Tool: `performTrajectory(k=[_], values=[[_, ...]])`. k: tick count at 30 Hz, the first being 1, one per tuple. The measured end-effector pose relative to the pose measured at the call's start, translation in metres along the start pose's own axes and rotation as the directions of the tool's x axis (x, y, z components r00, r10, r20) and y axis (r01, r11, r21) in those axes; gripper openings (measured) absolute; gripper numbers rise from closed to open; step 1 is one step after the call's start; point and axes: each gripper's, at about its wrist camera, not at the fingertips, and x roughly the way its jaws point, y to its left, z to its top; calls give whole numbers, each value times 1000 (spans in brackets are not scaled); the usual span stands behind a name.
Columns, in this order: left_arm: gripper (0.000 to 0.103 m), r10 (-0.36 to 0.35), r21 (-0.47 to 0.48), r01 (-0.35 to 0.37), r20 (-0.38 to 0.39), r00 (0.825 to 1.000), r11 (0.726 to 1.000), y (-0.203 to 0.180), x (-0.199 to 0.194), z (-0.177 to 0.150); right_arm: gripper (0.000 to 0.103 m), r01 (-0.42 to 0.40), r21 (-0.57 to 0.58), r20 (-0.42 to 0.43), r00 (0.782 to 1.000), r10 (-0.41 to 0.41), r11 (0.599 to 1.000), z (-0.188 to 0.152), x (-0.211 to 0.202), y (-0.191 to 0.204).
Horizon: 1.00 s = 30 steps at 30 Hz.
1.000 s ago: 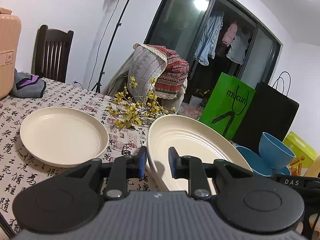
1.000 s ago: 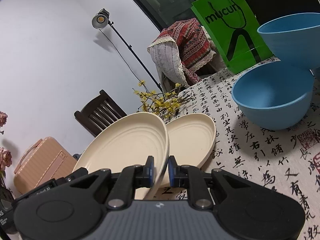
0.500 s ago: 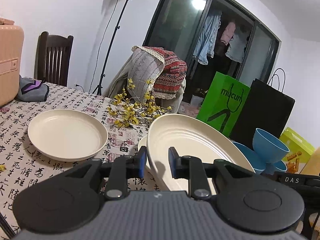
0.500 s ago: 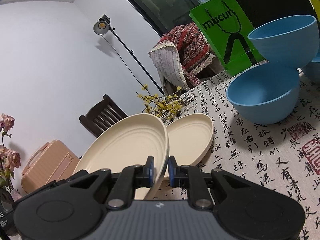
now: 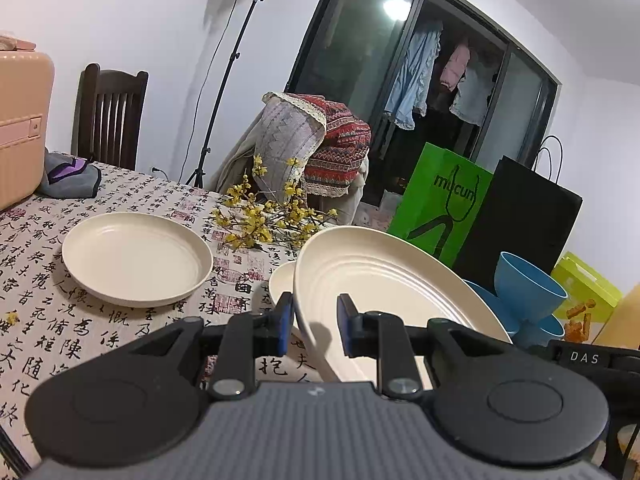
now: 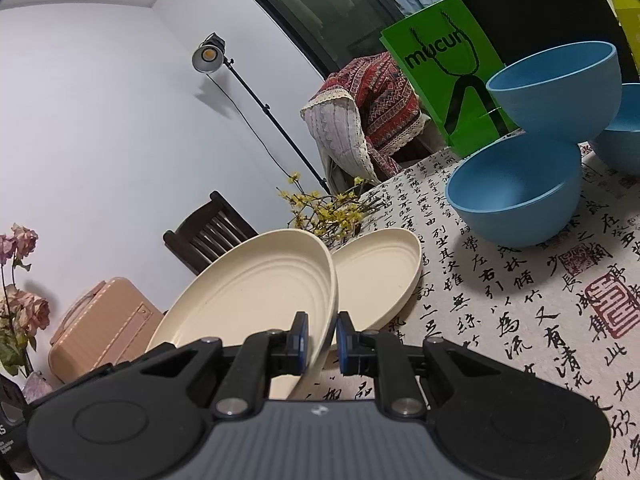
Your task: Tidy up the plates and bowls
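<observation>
One cream plate hangs tilted above the table, held by both grippers. My left gripper is shut on its left rim. My right gripper is shut on the opposite rim of the same plate. Just beyond and below it, a second cream plate lies flat on the tablecloth; only its edge shows in the left wrist view. A third cream plate lies further left. A blue bowl stands to the right, with a second bowl tilted on it and a third behind.
Yellow flower sprigs lie behind the plates. A green bag and a black bag stand at the far edge. A peach suitcase and a grey pouch sit at the far left. The tablecloth bears black characters.
Both grippers have drawn back a little with the plate held between them. The second plate's edge now shows under it in the left view, and a third bowl has entered the right view.
</observation>
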Motion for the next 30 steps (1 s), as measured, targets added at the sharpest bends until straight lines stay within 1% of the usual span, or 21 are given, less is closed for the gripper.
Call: performTrajectory(k=[30], values=[[23, -21, 1, 21, 1, 1000, 1000, -17, -22, -18, 15, 5, -4, 26, 1000, -5, 1000, -8, -36, -4]])
